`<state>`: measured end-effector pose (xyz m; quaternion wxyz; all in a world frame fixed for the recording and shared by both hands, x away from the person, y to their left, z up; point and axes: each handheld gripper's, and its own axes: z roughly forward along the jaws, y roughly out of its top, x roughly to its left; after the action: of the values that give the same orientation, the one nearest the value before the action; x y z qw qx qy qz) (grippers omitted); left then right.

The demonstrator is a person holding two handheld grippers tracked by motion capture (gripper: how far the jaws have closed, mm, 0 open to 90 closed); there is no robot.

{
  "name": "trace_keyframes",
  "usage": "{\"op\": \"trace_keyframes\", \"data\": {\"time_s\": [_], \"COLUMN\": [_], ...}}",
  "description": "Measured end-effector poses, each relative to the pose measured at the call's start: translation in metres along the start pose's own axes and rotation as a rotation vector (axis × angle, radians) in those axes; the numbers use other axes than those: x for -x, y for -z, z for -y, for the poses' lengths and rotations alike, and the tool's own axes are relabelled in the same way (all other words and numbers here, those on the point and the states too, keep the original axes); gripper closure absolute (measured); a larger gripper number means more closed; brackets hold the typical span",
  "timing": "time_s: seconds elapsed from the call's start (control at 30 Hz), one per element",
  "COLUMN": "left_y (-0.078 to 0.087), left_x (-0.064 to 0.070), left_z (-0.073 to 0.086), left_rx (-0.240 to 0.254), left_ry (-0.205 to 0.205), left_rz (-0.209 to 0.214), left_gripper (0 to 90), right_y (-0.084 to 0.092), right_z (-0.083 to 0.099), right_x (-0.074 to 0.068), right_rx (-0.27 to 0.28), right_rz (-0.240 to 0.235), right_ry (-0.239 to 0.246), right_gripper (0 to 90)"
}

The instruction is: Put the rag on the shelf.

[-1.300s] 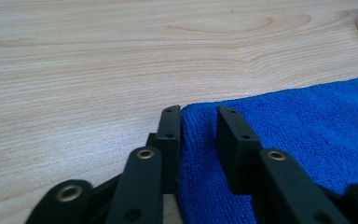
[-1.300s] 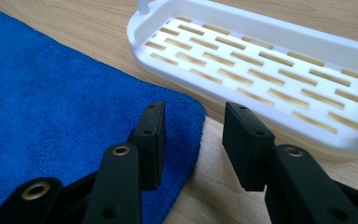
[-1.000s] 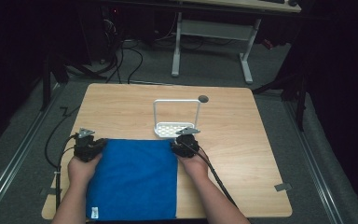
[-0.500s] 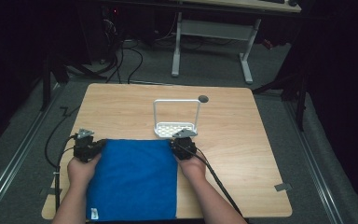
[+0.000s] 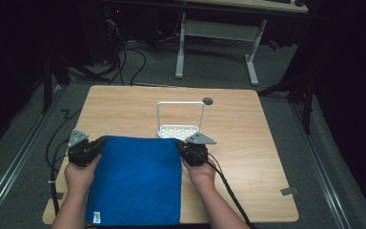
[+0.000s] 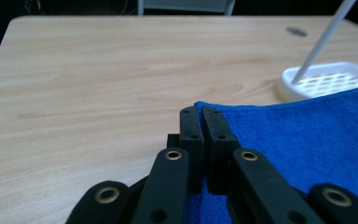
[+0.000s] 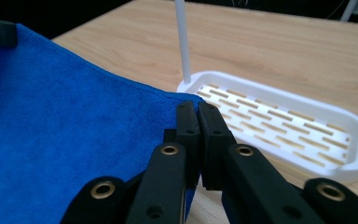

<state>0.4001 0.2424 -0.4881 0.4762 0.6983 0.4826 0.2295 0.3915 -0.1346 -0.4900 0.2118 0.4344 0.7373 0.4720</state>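
A blue microfiber towel [image 5: 136, 181] lies flat on the near part of the wooden table [image 5: 248, 157], and its near edge reaches the near edge of the table. A small white label [image 5: 96, 217] sits at the near left corner of the towel; its writing is too small to read.

The left gripper [image 5: 93, 149] is at the far left corner of the towel. In the left gripper view its 2 black jaws are pressed together with the blue cloth between them, so the left gripper [image 6: 200, 122] pinches this corner. The right gripper [image 5: 185, 149] is at the far right corner, and in the right gripper view the right gripper [image 7: 197, 119] is closed in the same way on the towel edge.

Just beyond the far edge of the towel stands a white slotted tray [image 5: 177, 130] with a tall wire handle [image 5: 181, 103]. It seems to touch the towel edge, but I cannot be sure. A dark round hole [image 5: 208, 100] is near the far edge of the table.

The far half of the table and its right side are bare, so there is open room there.

The 2 hands, the left hand [image 5: 80, 175] and the right hand [image 5: 201, 174], hold the grippers from behind, with both forearms coming from the near edge, about parallel.
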Motion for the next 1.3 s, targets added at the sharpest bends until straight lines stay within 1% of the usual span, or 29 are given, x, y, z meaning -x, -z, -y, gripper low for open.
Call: {"op": "trace_keyframes", "data": {"time_s": [0.03,0.07,0.1,0.13,0.17,0.2,0.27,0.3,0.33,0.37,0.5,0.53,0.57,0.6,0.63,0.67,0.7,0.73,0.83,0.87,0.9,0.93,1.0,1.03,1.07,1.1,1.2,1.23,1.3], "left_y": [0.0,0.005,0.008,0.01,0.01,0.015,0.019,0.019,0.024,0.026,0.032,0.032,0.034,0.035,0.036,0.037,0.037,0.036,0.033,0.033,0.032,0.03,0.029,0.029,0.029,0.029,0.03,0.03,0.032], "left_x": [0.0,0.007,0.01,0.013,0.013,0.021,0.028,0.028,0.038,0.042,0.058,0.058,0.062,0.067,0.07,0.075,0.078,0.084,0.093,0.093,0.095,0.101,0.107,0.107,0.111,0.117,0.122,0.125,0.13], "left_z": [0.0,-0.004,-0.007,-0.008,-0.008,-0.013,-0.016,-0.016,-0.02,-0.022,-0.029,-0.029,-0.031,-0.033,-0.034,-0.035,-0.036,-0.038,-0.039,-0.039,-0.04,-0.043,-0.047,-0.047,-0.05,-0.056,-0.062,-0.065,-0.073], "left_rx": [0.0,0.024,0.036,0.046,0.046,0.076,0.107,0.107,0.134,0.144,0.188,0.188,0.197,0.209,0.213,0.223,0.227,0.232,0.242,0.242,0.246,0.26,0.28,0.28,0.288,0.31,0.325,0.338,0.357], "left_ry": [0.0,-0.024,-0.033,-0.038,-0.038,-0.054,-0.061,-0.061,-0.093,-0.103,-0.122,-0.122,-0.128,-0.136,-0.144,-0.155,-0.157,-0.164,-0.163,-0.163,-0.165,-0.164,-0.167,-0.167,-0.177,-0.184,-0.192,-0.197,-0.209], "left_rz": [0.0,0.004,0.006,0.009,0.009,0.019,0.031,0.031,0.035,0.04,0.059,0.059,0.062,0.063,0.064,0.058,0.058,0.058,0.056,0.056,0.057,0.061,0.067,0.067,0.068,0.072,0.076,0.076,0.079], "left_gripper": [87.9,87.9,87.9,88.0,87.9,88.0,87.9,87.9,87.9,87.9,87.9,87.9,87.9,87.9,87.9,87.9,87.9,87.9,87.9,87.9,87.9,87.9,87.9,87.9,87.9,87.9,87.9,87.9,87.9], "right_y": [0.004,0.009,0.013,0.018,0.018,0.027,0.036,0.036,0.048,0.054,0.075,0.075,0.08,0.092,0.092,0.103,0.107,0.112,0.126,0.13,0.13,0.138,0.145,0.149,0.152,0.155,0.161,0.163,0.17], "right_z": [-0.001,-0.002,-0.002,-0.003,-0.003,-0.004,-0.005,-0.005,-0.007,-0.008,-0.01,-0.01,-0.01,-0.011,-0.011,-0.012,-0.013,-0.014,-0.015,-0.016,-0.016,-0.017,-0.017,-0.018,-0.018,-0.019,-0.02,-0.021,-0.025], "right_x": [0.0,0.0,0.0,0.001,0.001,0.001,0.002,0.002,0.002,0.002,0.002,0.002,0.003,0.004,0.004,0.007,0.009,0.011,0.019,0.021,0.021,0.027,0.031,0.032,0.033,0.034,0.036,0.037,0.042], "right_rx": [0.013,0.028,0.04,0.056,0.056,0.083,0.108,0.108,0.14,0.156,0.214,0.214,0.226,0.257,0.257,0.289,0.297,0.313,0.352,0.362,0.362,0.376,0.392,0.399,0.41,0.419,0.438,0.446,0.474], "right_rz": [-0.001,-0.004,-0.003,-0.003,-0.003,-0.003,-0.003,-0.003,-0.002,0.0,0.009,0.009,0.014,0.028,0.028,0.042,0.047,0.052,0.07,0.077,0.077,0.085,0.095,0.1,0.104,0.11,0.126,0.131,0.143], "right_ry": [-0.001,-0.005,-0.006,-0.001,-0.001,0.0,-0.001,-0.001,0.008,0.016,0.021,0.021,0.027,0.036,0.036,0.039,0.039,0.037,0.026,0.025,0.025,0.028,0.034,0.031,0.035,0.037,0.045,0.047,0.038], "right_gripper": [88.6,88.6,88.6,88.6,88.6,88.6,88.6,88.6,88.7,88.6,88.6,88.6,88.6,88.6,88.6,88.6,88.6,88.6,88.6,88.6,88.6,88.6,88.6,88.6,88.6,88.6,88.6,88.6,88.6]}}
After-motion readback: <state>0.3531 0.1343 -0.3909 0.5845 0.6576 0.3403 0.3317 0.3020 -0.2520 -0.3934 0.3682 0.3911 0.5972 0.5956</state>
